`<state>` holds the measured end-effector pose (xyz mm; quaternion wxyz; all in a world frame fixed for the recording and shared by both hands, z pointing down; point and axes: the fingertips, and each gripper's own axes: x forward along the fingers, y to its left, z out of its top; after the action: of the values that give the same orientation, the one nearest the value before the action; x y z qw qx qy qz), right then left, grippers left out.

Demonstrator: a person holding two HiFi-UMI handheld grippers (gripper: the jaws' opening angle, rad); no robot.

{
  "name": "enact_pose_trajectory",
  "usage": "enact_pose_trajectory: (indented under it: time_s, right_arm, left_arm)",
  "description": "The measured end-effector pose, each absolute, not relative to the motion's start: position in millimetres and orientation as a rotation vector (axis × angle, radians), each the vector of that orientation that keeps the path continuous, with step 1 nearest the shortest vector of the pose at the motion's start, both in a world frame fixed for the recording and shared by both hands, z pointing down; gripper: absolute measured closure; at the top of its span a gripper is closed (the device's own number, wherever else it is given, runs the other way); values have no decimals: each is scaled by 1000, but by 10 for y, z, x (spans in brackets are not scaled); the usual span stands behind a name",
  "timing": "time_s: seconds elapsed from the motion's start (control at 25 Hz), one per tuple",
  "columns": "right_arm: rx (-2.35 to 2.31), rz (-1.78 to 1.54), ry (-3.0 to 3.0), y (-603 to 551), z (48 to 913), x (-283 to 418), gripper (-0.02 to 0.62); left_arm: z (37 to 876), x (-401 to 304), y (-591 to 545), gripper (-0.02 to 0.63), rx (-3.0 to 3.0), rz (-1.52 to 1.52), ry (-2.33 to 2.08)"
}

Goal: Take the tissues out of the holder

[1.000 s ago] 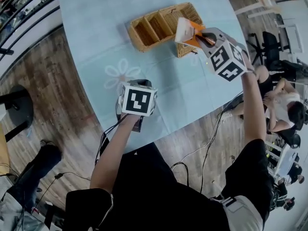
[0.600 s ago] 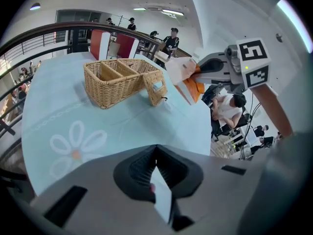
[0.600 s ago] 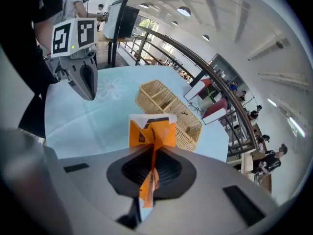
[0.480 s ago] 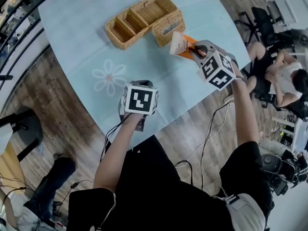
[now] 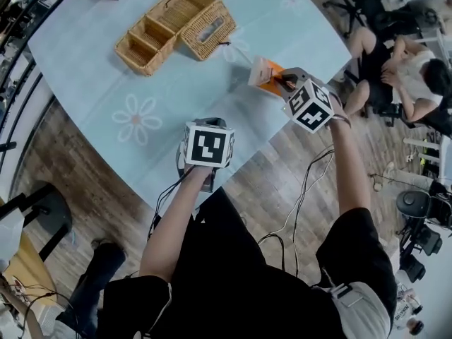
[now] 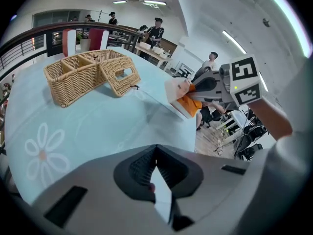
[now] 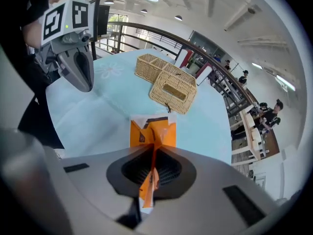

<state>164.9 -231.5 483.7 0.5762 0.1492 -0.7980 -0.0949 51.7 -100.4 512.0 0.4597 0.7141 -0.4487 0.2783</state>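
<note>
- Orange and white, the tissue pack is held out of the wicker holder and well apart from it. It is at about 1 o'clock in the head view, near the edge of the pale blue worktop.
- The right gripper is seen with its jaws closed on the pack. In the right gripper view the orange wrapper is pinched in the slot between them, and the rest of the pack stands out beyond the tips.
- Whether the pack's lower edge touches the worktop cannot be told.
- The holder is found at about 11 o'clock in the head view, resting on the worktop. Three open compartments are shown, and a slotted wicker piece is tilted against its 3 o'clock end.
- The left gripper is held over the worktop's 6 o'clock side, with a white flower print at its 9 o'clock.
- Its jaws are closed tip to tip, and nothing stands out beyond them. A pale sliver is shown in the slot behind the tips — what it is cannot be made out.
- Seated people are seen at 2 o'clock, beyond the worktop, over a wooden floor.
</note>
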Motion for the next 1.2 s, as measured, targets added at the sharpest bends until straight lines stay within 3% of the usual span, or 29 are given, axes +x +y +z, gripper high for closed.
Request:
enact_pose_trajectory:
  time_s: [0.32, 0.96, 1.2]
  right_arm:
    - [429, -142, -1861, -2183, 5056, 2041, 581]
    - [602, -256, -1919, -2283, 5337, 1806, 578]
    - [632, -248, -1942, -2276, 5236, 1783, 509]
  left_arm:
    - [5198, 885, -1017, 594, 1796, 736, -1061]
    - [5270, 880, -933, 595, 1766, 780, -1059]
    - [5301, 861, -915, 595, 1753, 776, -1057]
